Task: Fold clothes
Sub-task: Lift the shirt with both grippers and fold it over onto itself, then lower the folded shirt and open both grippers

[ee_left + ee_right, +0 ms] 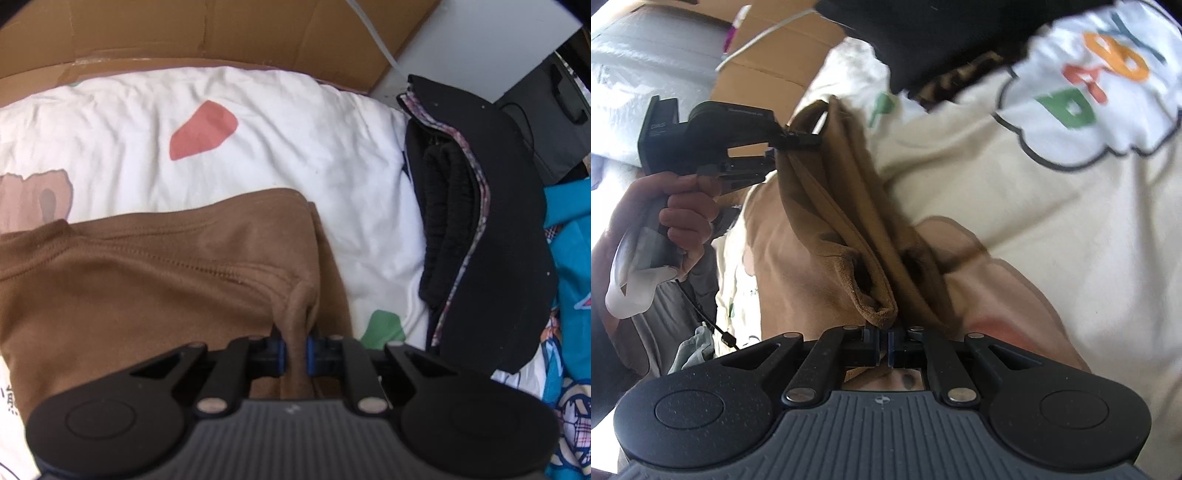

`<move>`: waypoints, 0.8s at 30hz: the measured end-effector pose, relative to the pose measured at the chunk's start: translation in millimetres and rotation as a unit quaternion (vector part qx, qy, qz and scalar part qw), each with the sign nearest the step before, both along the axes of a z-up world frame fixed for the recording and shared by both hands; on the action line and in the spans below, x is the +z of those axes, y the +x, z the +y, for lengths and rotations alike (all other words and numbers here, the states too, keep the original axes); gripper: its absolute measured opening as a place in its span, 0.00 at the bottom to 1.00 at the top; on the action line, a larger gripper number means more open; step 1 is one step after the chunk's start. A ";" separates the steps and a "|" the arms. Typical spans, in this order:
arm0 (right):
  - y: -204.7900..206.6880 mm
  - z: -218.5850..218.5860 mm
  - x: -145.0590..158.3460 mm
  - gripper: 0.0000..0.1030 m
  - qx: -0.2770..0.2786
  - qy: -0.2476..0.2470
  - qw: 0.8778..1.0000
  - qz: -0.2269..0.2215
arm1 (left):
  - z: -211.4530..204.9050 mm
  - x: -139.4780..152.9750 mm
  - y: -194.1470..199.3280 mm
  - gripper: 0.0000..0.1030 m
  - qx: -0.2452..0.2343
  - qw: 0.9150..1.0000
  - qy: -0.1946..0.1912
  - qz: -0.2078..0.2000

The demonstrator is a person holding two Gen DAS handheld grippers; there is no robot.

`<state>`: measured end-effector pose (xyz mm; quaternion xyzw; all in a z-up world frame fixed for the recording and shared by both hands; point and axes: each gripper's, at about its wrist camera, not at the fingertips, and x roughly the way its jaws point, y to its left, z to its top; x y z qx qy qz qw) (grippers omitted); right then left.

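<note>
Both pinch the brown garment (pixel 155 280) to keep its folded edge taut over the bed (pixel 258 122); left hand-held gripper (pixel 295 350) clamps one corner; right hand-held gripper (pixel 884 345) grips the other.

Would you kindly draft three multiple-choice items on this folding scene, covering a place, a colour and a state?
1. Where does the black folded pile lie relative to the brown garment in the left wrist view?
A. To its right
B. On top of it
C. Under it

2. What colour is the patch on the white sheet above the garment?
A. Blue
B. Coral red
C. Yellow

3. How do the jaws of the left gripper and right gripper stand?
A. Both wide open, empty
B. Only one pinches fabric
C. Both pinch brown fabric

Key: 1 A, the pile sits apart at the sheet's right edge; 2 B, the patch reads coral red; 3 C, fabric runs between each pair of jaws.
</note>
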<state>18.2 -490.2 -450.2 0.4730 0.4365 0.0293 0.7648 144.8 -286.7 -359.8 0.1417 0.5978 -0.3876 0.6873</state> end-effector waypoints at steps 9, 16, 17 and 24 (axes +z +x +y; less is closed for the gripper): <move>-4.5 -0.7 -4.6 0.01 -0.002 0.010 1.000 0.005 | -4.8 -11.9 -2.6 0.14 0.012 1.000 -0.004 0.002; -9.0 0.8 -7.4 0.01 -0.007 0.016 1.000 0.013 | -10.9 -6.4 -10.2 0.14 -0.006 1.000 -0.011 -0.013; -9.3 1.6 -7.1 0.01 -0.006 0.014 1.000 0.012 | -11.1 -6.5 -10.7 0.14 -0.006 1.000 -0.012 -0.013; -10.0 1.7 -6.1 0.02 0.001 0.010 1.000 0.020 | -8.6 -0.1 -11.9 0.16 -0.023 0.999 -0.042 -0.016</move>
